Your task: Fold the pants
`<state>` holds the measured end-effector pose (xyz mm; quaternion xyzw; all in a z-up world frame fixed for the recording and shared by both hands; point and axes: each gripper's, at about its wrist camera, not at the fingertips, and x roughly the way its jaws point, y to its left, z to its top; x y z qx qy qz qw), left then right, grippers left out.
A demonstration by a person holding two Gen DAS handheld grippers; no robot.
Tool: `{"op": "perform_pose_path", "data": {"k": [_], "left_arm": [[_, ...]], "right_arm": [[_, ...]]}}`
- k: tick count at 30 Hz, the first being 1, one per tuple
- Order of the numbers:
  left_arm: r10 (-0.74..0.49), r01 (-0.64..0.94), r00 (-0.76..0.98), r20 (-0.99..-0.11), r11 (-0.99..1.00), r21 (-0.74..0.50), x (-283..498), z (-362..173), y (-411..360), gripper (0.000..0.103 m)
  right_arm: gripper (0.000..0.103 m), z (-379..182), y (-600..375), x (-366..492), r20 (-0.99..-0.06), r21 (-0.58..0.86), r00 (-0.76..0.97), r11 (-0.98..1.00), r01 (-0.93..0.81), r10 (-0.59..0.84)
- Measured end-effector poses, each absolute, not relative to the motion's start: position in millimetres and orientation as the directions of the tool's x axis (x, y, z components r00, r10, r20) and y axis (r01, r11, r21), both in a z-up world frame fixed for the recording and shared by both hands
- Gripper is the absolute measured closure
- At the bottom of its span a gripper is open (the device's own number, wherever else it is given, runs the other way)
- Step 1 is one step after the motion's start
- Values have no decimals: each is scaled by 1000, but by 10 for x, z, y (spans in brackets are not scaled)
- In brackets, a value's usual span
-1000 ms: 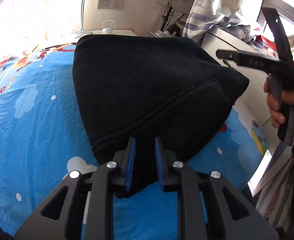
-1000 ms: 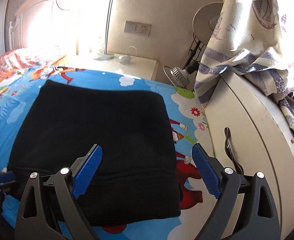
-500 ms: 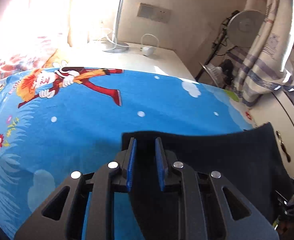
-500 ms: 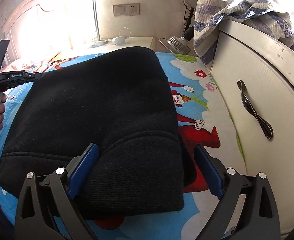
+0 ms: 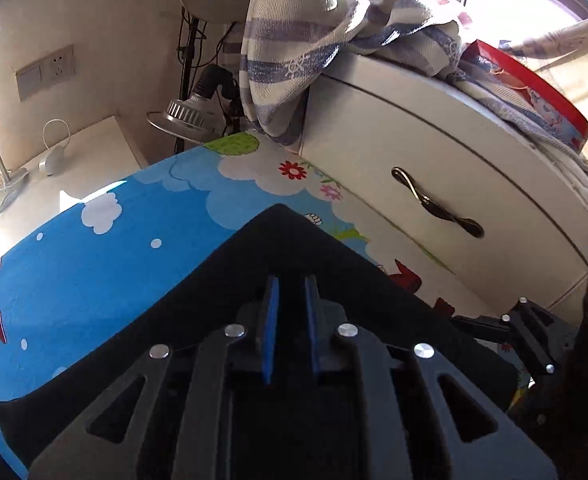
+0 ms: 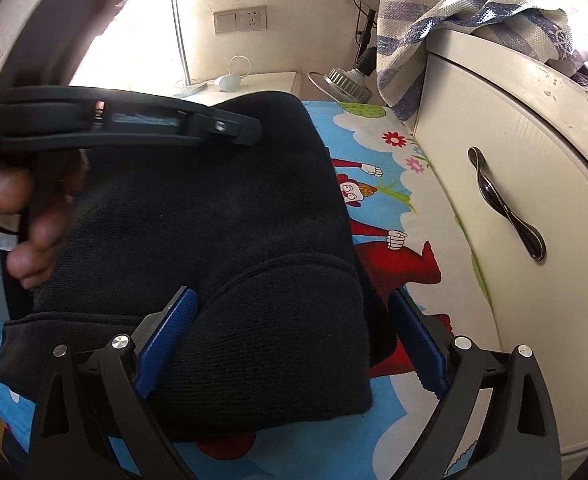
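Observation:
The black pants [image 6: 222,208] lie folded in a thick stack on the blue cartoon bed sheet [image 6: 373,148]. My left gripper [image 5: 291,284] is over them and its jaws are closing, with black cloth filling the narrow gap between the blue pads [image 5: 270,320]. In the right wrist view a hand [image 6: 18,216] holds that left gripper [image 6: 250,132] above the pants' far part. My right gripper [image 6: 294,336] is open wide and straddles the pants' near rounded corner [image 6: 286,320]. Its left pad [image 6: 170,332] lies against the cloth and the right pad stands apart. The right gripper [image 5: 533,340] also shows at the left view's right edge.
A cream dresser [image 6: 493,128] with a dark metal handle [image 6: 505,208] stands close along the bed's right side. A striped cloth [image 5: 294,60] hangs over it. A white nightstand [image 5: 82,152], a wall socket [image 6: 240,20] and a lamp [image 5: 186,116] lie behind the bed.
My left gripper swept right across the bed with the cloth, from the open sheet to above the pants stack near the dresser. The right gripper has stayed over the near corner.

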<state>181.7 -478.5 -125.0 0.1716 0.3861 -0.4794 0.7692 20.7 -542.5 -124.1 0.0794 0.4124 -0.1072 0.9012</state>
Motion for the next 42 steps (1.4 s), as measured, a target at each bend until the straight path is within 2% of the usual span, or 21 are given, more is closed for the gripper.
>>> {"op": "perform_pose_path", "data": {"k": [3,5,6,11,13,16,21,25,27,31,32,35,36,38,39,42], "left_arm": [[-608,801,255,-752,568,-187,2075,-1309,-4931,90],[-594,745,353,-723,646,-167,2154,-1163,-4880,83],[-617,735,353,-704,648,-200,2166,-1087,-4815,83],[-672,703,396,-626,660,-265,1913,-784,-4237,83],[-654,663,442,-615,699,-267,1743,-748,-3915,83],[-604,618,454,-655,743,-257,1451,-870,-3485,83],[-504,598,411,-760,778,-193,912,-1367,-2973,81],[-492,590,438,-753,789,-172,548,-1470,-2634,78],[-493,595,435,-753,785,-171,469,-1506,-2545,72],[-489,579,438,-754,795,-179,455,-1542,-2497,71],[-479,580,444,-757,798,-164,446,-1532,-2521,71],[-460,588,462,-758,799,-126,405,-1523,-2557,70],[-464,589,460,-757,798,-131,412,-1523,-2558,70],[-480,589,446,-755,793,-157,437,-1533,-2529,70],[-487,588,441,-754,791,-168,442,-1541,-2517,70],[-480,592,448,-754,791,-153,434,-1562,-2535,70]], "right_arm": [[12,-1238,-5441,221,-765,64,633,964,258,-119],[12,-1239,-5439,220,-763,60,635,965,254,-119],[12,-1239,-5445,215,-762,63,636,966,252,-116],[12,-1251,-5468,210,-761,80,639,962,261,-110],[12,-1251,-5459,204,-760,76,640,961,265,-116],[12,-1249,-5448,203,-760,70,638,960,270,-124],[12,-1226,-5421,189,-759,56,637,960,276,-139],[11,-1058,-5325,144,-751,27,636,954,299,-178],[11,-894,-5234,87,-706,23,683,958,287,-188],[11,-677,-5106,15,-602,9,772,965,263,-205],[11,-711,-5103,48,-608,-3,766,966,260,-208],[12,-1019,-5187,214,-717,-54,652,952,300,-246],[12,-1134,-5262,203,-742,-14,634,950,313,-220],[12,-1263,-5431,88,-737,139,664,933,330,-125],[12,-1300,-5456,72,-739,162,665,930,329,-107],[12,-1273,-5370,68,-731,106,667,942,318,-143]]}}
